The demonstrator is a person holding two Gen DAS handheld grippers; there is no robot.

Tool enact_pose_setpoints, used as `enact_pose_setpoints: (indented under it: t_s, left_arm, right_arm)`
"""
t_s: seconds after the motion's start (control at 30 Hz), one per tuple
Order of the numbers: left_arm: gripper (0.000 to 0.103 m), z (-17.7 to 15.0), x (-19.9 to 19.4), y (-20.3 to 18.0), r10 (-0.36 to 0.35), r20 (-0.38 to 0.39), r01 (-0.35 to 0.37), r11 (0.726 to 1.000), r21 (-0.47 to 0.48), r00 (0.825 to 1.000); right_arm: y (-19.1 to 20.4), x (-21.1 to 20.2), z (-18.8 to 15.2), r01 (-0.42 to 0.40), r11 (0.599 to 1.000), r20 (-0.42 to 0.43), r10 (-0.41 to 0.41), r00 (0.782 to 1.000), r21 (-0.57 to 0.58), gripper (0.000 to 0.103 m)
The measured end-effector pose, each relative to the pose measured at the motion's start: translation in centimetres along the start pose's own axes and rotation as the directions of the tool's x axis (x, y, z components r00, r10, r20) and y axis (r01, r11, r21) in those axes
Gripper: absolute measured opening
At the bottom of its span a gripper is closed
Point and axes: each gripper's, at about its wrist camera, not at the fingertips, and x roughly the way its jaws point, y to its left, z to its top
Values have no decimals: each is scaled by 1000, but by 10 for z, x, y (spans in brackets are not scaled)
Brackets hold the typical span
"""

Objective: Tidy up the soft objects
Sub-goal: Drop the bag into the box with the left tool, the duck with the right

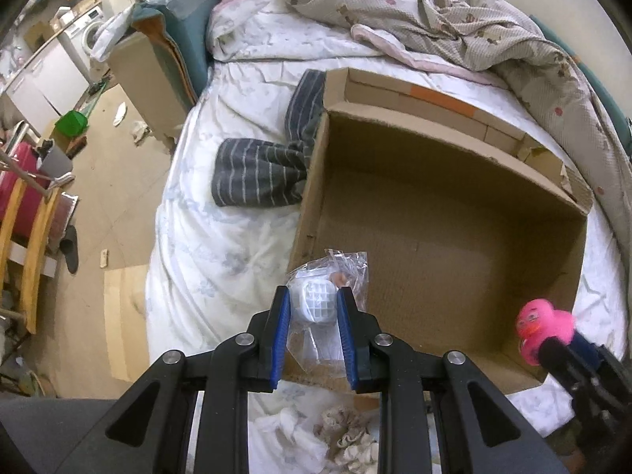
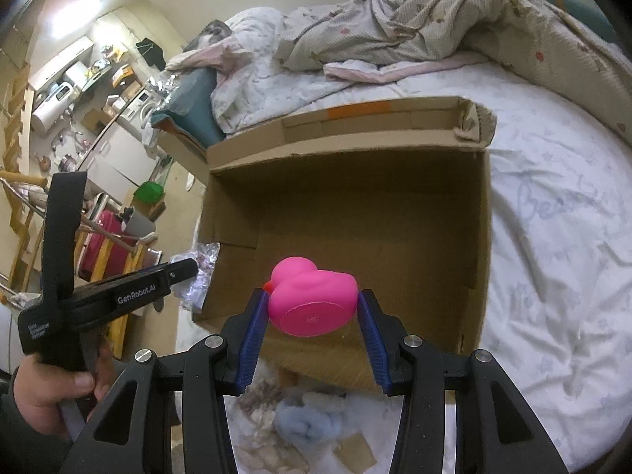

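Note:
An open, empty cardboard box (image 1: 454,260) lies on the bed; it also shows in the right wrist view (image 2: 355,213). My left gripper (image 1: 314,300) is shut on a clear plastic bag with a white soft object (image 1: 316,298) and holds it over the box's near left corner. My right gripper (image 2: 312,308) is shut on a pink rubber duck (image 2: 312,300) held over the box's near edge. The duck (image 1: 543,326) also shows at the right of the left wrist view. The left gripper (image 2: 181,272) shows at the left of the right wrist view.
A dark striped cloth (image 1: 256,173) lies on the white sheet left of the box. A rumpled quilt (image 1: 454,19) lies behind it. Crumpled soft pieces (image 1: 351,434) lie near the bed's front edge, a blue one (image 2: 304,422) among them. Cluttered floor and furniture stand left.

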Motion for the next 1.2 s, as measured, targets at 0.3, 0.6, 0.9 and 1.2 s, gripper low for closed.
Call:
enact_pose_setpoints:
  t_s: [0.3,0.6,0.9,1.2]
  left_arm:
    - [22,4,26,-9,13,0,-13,999,33,1000]
    - [22,5,50,-17,18,-37,-17,999,38,999]
    - [22,-4,62,-27,30,-52,-25,996,83,998]
    - [23,-6,62,-30,24,-54,-19,995,102,998]
  right_arm:
    - [-12,39,-12,24,1000,-70,-25,997,-4,49]
    - [-22,66,-19,41,998,-146,-34,989,40,49]
    - [-26,74,-19,38,997,-173,-26,985,66,49]
    - [-23,69,-15,47,996,-151,-35,988,79,49]
